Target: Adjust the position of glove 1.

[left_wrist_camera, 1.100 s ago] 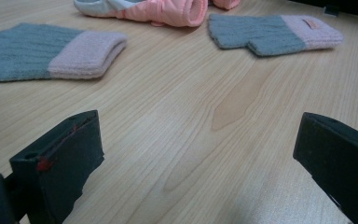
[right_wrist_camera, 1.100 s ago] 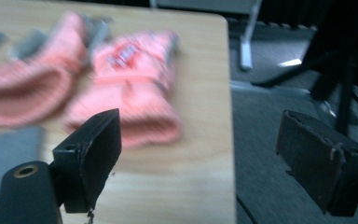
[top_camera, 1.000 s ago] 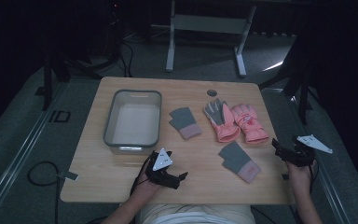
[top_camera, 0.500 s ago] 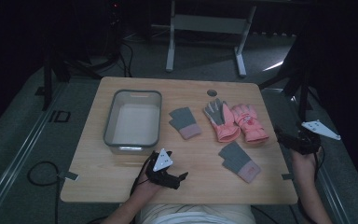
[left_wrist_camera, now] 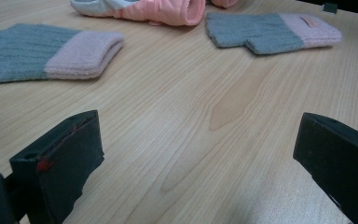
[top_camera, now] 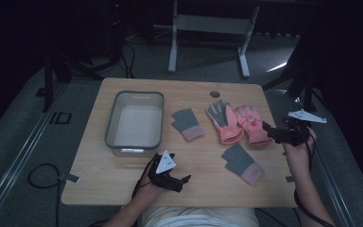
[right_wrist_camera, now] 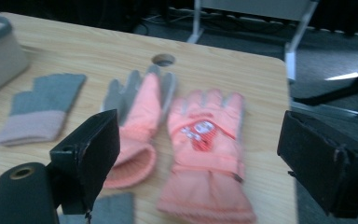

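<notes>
Right gripper (top_camera: 270, 132): jaws spread wide, empty, just beside the pink padded ski glove (top_camera: 252, 124) at the table's right edge.
Left gripper (top_camera: 183, 182): jaws apart, empty, low over bare wood grain.
Second ski glove (top_camera: 224, 122): grey palm up, touching the first.
Knitted fingerless mitts (top_camera: 187, 124) (top_camera: 242, 163): grey, pink ribbed cuffs.
Bin (top_camera: 135, 97): rectangular translucent plastic, left.

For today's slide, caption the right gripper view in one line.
Open tongs face a pair of pink gloves on a wooden table.
</notes>
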Demonstrator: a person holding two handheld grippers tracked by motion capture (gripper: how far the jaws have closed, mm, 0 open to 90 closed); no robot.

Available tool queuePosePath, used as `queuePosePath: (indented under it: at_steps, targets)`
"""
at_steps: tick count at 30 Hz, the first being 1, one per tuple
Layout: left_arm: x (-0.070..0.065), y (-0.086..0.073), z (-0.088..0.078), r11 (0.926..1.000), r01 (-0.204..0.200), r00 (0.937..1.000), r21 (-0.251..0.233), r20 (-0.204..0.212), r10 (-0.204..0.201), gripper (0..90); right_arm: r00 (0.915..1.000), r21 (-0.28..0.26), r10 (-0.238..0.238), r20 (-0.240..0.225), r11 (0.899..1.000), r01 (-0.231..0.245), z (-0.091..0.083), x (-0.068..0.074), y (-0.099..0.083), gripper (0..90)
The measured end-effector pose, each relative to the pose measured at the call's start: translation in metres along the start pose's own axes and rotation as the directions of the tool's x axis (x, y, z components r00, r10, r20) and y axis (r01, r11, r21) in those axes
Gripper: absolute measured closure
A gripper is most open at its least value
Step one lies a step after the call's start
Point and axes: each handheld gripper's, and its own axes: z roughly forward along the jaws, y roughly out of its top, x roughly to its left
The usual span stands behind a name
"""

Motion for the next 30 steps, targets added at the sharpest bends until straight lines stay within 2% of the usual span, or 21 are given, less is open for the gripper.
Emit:
queuePosePath:
  at_steps: [3, 7, 10, 17, 23, 30]
  targets:
    - [0.001, 0.0, 0.0, 1.0, 0.008, 1.0, -0.004, 0.001, -0.008, 1.0, 1.0, 0.0, -0.005, -0.003, 1.0, 0.005, 0.007, 0.008, 0.007, 12.0]
    - [0.001, 0.0, 0.0, 1.0, 0.006, 1.0, -0.001, 0.004, -0.006, 1.0, 0.9983, -0.009, -0.015, -0.057, 1.0, 0.014, 0.016, 0.018, 0.015, 11.2]
    - [0.001, 0.0, 0.0, 1.0, 0.009, 1.0, -0.003, 0.004, -0.009, 1.0, 0.9972, -0.004, -0.019, -0.072, 1.0, 0.019, 0.025, 0.027, 0.021, 11.2]
    - [0.001, 0.0, -0.001, 0.9999, 0.009, 1.0, -0.011, 0.003, -0.009, 1.0, 0.9894, 0.002, -0.067, -0.129, 0.998, 0.067, 0.04, 0.047, 0.033, 17.8]
    - [0.0, 0.0, -0.001, 0.9999, 0.004, 1.0, -0.012, 0.001, -0.004, 1.0, 0.9839, -0.005, -0.094, -0.152, 0.996, 0.094, 0.05, 0.06, 0.041, 20.9]
    - [0.0, 0.0, -0.001, 0.9999, 0.004, 1.0, -0.011, 0.006, -0.004, 1.0, 0.9726, -0.001, -0.139, -0.187, 0.99, 0.141, 0.067, 0.081, 0.051, 22.0]
